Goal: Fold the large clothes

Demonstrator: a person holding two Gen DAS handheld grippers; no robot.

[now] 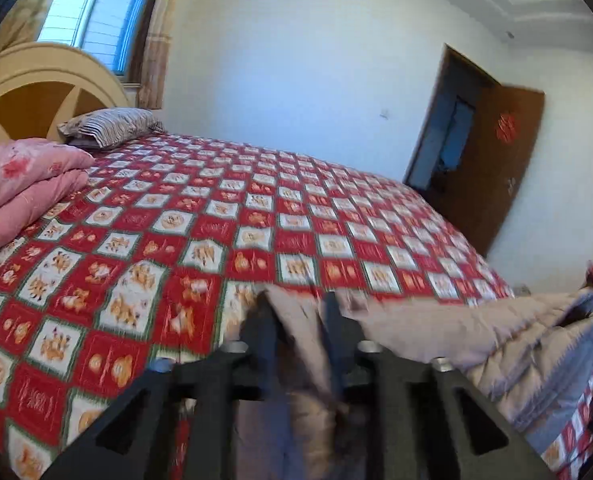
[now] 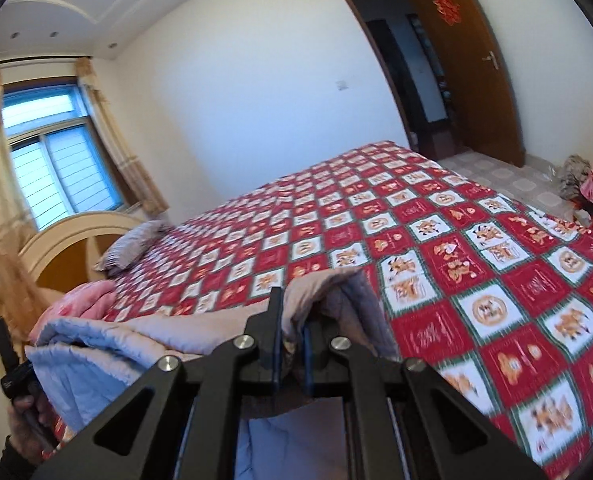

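Both grippers are raised over the near edge of the bed, pointing gently downward across it, with a beige quilted garment (image 2: 200, 332) strung between them. The right gripper (image 2: 292, 344) has its jaws pinched nearly together on a bunched fold of the fabric, which humps up over its fingers and hangs down in front of the near edge. The left gripper (image 1: 296, 320) has its fingers (image 1: 261, 322) partway apart with cloth lying between them; blur hides whether the pads actually press on it. In the right wrist view a hand (image 2: 26, 420) shows at the lower left, wrapped around the left gripper's handle. The garment's long axis runs side to side along the near edge of the bed, its grey-blue lining (image 2: 72, 376) showing where it sags. Beyond it the red and white checked bedspread (image 1: 224, 216) stretches away. Toward the headboard end lie a folded pink quilt (image 1: 24, 176) and, farther back, a striped pillow (image 1: 112, 126) against the cream headboard (image 1: 48, 80).
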